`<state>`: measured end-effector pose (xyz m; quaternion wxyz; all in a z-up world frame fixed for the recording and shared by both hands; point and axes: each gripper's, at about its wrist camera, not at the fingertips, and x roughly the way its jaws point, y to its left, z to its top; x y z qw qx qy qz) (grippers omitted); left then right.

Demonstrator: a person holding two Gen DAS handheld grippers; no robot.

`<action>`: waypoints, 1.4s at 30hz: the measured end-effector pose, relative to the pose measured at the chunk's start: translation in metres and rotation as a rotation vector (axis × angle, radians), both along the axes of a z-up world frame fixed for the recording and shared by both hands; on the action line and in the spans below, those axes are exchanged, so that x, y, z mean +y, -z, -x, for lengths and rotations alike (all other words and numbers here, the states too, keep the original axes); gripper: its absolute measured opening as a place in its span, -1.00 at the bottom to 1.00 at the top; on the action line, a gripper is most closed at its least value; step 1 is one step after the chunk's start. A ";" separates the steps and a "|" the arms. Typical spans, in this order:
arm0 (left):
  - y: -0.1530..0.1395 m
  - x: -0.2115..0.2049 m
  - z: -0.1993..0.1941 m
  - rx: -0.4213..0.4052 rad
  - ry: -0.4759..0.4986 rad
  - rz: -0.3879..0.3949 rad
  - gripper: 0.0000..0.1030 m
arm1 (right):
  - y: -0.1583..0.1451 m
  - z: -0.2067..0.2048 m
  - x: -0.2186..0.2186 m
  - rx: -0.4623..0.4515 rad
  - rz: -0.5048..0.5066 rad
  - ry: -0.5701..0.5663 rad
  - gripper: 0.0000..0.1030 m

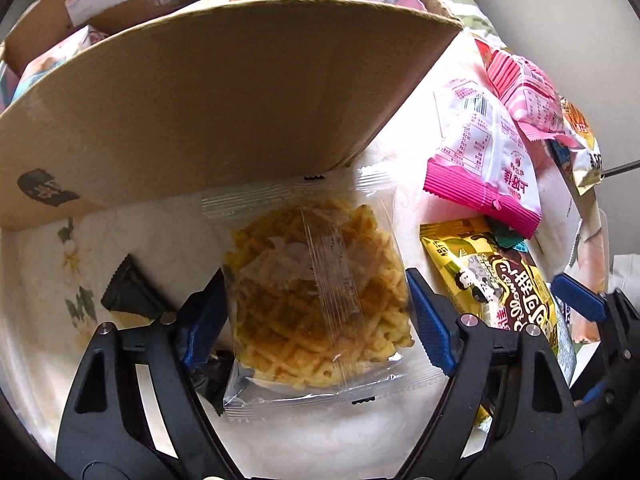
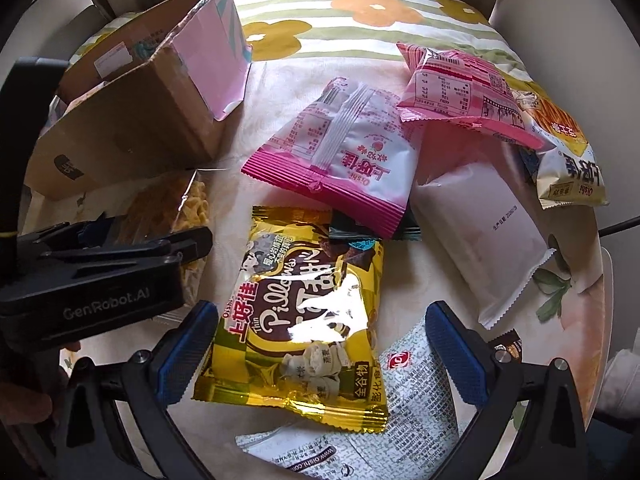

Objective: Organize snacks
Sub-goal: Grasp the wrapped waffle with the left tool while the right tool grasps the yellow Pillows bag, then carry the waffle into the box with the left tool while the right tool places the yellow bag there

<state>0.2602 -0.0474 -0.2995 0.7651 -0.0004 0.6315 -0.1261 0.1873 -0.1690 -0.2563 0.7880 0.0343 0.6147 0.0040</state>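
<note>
A waffle in a clear wrapper (image 1: pixel 316 292) lies on the floral cloth just in front of the cardboard box (image 1: pixel 200 100). My left gripper (image 1: pixel 316 276) points down over it, and its blue pads lie against both sides of the packet. The same waffle (image 2: pixel 192 204) shows beside the box (image 2: pixel 140 120) in the right wrist view. My right gripper (image 2: pixel 320 352) stands open astride a yellow Pillows bag (image 2: pixel 300 320); its right pad is clear of the bag. One of its blue fingers (image 1: pixel 576 298) shows at the right of the left wrist view.
Pink and white bags (image 2: pixel 340 152), a second pink bag (image 2: pixel 460 92), a plain white packet (image 2: pixel 488 232), a chips bag (image 2: pixel 568 160) and a printed white bag (image 2: pixel 400 420) crowd the right. A small black packet (image 1: pixel 128 292) lies left of the waffle. The box holds some snacks.
</note>
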 end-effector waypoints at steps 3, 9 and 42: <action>-0.002 0.001 -0.001 0.001 -0.004 0.007 0.56 | 0.006 -0.006 0.003 0.005 0.004 -0.007 0.96; -0.010 0.011 0.000 -0.006 -0.016 0.020 0.55 | 0.014 -0.012 0.011 0.017 0.002 -0.028 0.48; -0.114 0.057 0.092 -0.221 -0.300 -0.019 0.55 | -0.071 0.033 0.025 -0.171 -0.152 -0.242 0.21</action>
